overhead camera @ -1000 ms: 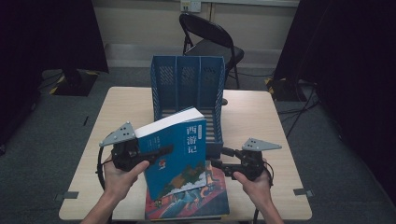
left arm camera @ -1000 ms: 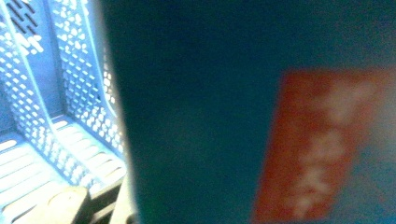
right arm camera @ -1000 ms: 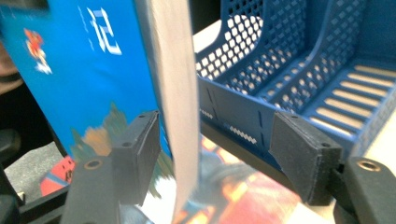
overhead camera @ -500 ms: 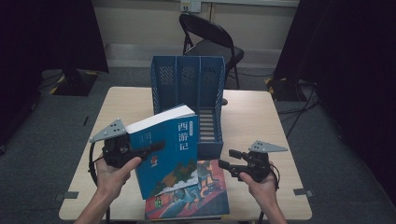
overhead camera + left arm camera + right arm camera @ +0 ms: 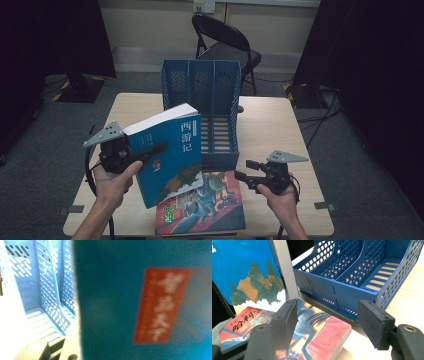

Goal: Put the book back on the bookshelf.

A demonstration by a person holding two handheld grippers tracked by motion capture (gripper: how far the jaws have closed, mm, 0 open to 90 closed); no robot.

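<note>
Left tool (image 5: 150, 150) clamps the teal book (image 5: 167, 152) tilted above the desk (image 5: 280, 125), its long axis pointing toward one o'clock at the blue file rack (image 5: 202, 92), while the right tool (image 5: 245, 170) idles with jaws apart at four o'clock.

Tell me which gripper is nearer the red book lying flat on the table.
Right. The right gripper hovers open beside the red book; the left gripper grips the blue book above it.
</note>
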